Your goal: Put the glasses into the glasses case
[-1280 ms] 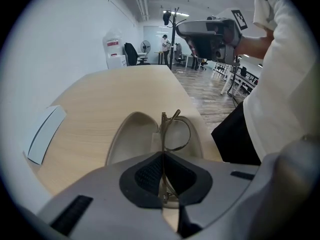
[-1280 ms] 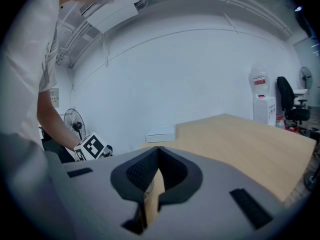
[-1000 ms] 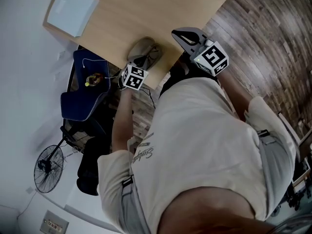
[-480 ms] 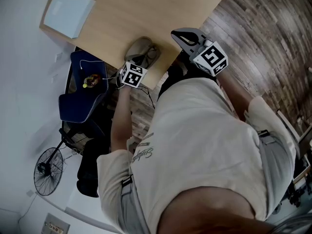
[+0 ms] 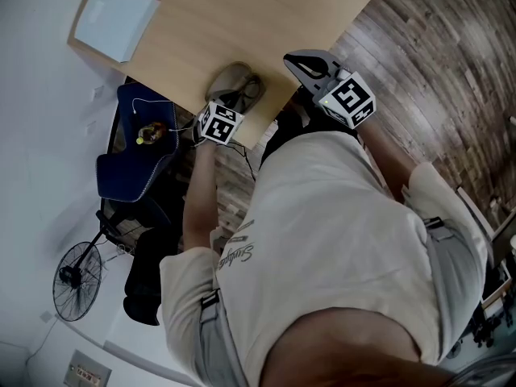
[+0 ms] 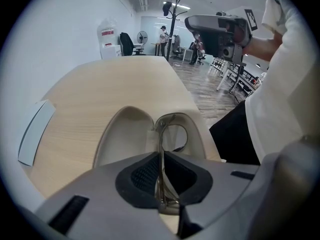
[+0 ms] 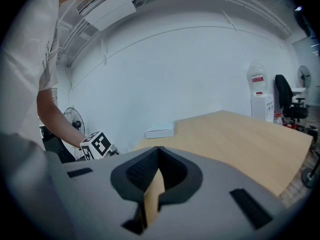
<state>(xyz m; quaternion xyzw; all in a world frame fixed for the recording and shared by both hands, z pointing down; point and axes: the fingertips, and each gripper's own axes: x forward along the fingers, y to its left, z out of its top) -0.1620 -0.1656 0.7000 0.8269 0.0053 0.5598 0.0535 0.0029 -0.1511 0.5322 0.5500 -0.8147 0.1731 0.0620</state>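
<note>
Room: a white wall [image 5: 32, 135] runs down the left of the head view. A black pedestal fan [image 5: 76, 280] with a round wire cage stands by it, near a blue padded chair [image 5: 129, 168]. The left gripper view shows an open office beyond, with a black office chair [image 6: 125, 44] against the wall.

Surface: a pale wood-grain tabletop [image 5: 242, 14], matt and smooth, with a rounded edge. A flat white box [image 5: 113, 21] with square corners lies on its left part, well apart from the work.

Glasses case [image 5: 234, 83]: it lies open near the tabletop's near edge. It is a beige clamshell of two oval halves with a smooth, dull lining.

Left tool [image 6: 161, 156]: grey moulded body with black ribbed pads and a marker cube at the rear. It is clenched on the glasses [image 6: 174, 136], whose thin metal frame runs edge-on between the pads. One rounded lens ring reaches forward within the outline of the case's right-hand half. Whether the ring touches the lining cannot be told.

Right tool [image 7: 158, 151]: same build. The jaws are closed together with nothing between them. In the head view the right tool [image 5: 300, 61] sits over the tabletop's edge, to the right of the case and apart from it.

Floor [image 5: 435, 71]: dark wood-effect planks to the right of the tabletop.
</note>
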